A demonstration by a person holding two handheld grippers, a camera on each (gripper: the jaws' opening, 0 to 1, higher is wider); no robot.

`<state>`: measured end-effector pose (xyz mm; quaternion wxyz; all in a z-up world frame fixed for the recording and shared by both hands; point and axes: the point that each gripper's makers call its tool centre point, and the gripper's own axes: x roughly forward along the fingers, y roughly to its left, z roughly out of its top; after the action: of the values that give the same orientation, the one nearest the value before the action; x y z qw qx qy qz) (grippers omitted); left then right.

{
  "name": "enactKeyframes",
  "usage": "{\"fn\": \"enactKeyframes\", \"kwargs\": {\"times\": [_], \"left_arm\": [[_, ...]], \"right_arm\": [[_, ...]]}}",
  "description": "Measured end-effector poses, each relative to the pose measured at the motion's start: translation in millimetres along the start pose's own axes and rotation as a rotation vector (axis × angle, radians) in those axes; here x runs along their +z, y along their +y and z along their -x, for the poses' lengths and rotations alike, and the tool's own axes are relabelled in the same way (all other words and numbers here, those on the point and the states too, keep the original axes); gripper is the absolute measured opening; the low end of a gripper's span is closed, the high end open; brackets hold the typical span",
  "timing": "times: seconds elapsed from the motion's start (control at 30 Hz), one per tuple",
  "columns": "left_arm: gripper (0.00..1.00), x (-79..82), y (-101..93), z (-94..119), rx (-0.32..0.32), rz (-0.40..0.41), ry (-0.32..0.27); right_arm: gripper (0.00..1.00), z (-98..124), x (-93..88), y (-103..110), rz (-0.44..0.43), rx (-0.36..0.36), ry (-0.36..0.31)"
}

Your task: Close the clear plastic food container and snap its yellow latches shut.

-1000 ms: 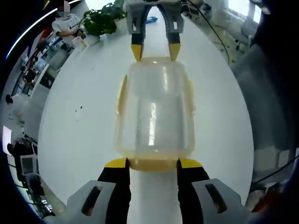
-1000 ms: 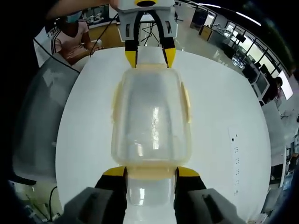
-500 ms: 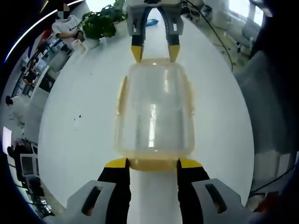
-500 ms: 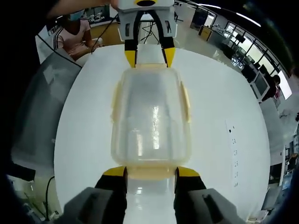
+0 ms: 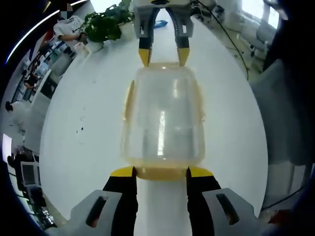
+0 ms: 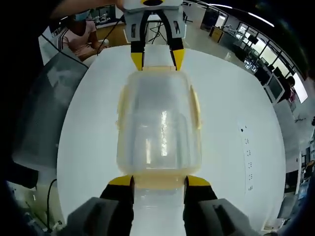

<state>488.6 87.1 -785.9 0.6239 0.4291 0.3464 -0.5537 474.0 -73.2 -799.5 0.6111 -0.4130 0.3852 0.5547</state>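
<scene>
The clear plastic container (image 5: 162,118) with its lid on lies lengthwise between my two grippers over the white table (image 5: 78,157). My left gripper (image 5: 160,172) is shut on the yellow latch at its near end. My right gripper (image 5: 163,55) holds the far end's latch. Seen from the right gripper view, the container (image 6: 160,128) has my right gripper (image 6: 160,181) shut on the near yellow latch and my left gripper (image 6: 156,59) on the far one. The side latches (image 5: 128,101) (image 6: 197,105) are yellow and lie against the walls.
A potted plant (image 5: 104,24) and a seated person (image 5: 69,24) are at the table's far end. Another person (image 6: 78,37) sits beyond the opposite end. A grey covered chair (image 6: 37,113) stands beside the table. Small dark marks (image 6: 246,142) dot the tabletop.
The table and room have slid a little behind the container in both views, so the hands moved. The container and both holds look the same.
</scene>
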Motion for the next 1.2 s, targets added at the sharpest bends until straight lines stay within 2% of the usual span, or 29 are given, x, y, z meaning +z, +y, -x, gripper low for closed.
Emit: {"fn": "enactKeyframes", "kwargs": {"times": [0.6,1.07,1.2], "left_arm": [[0.35,31.6,-3.4,-20.8,-0.012,0.000,-0.005],[0.35,46.0,-6.6,-38.6,-0.035,0.024,0.004],[0.35,47.5,-8.8,-43.7,-0.044,0.025,0.011]], "right_arm": [[0.36,5.6,-38.4,-0.2,-0.003,0.010,0.014],[0.36,7.9,-58.5,0.3,-0.005,0.031,0.016],[0.37,2.5,-64.3,0.8,-0.012,0.051,0.031]]}}
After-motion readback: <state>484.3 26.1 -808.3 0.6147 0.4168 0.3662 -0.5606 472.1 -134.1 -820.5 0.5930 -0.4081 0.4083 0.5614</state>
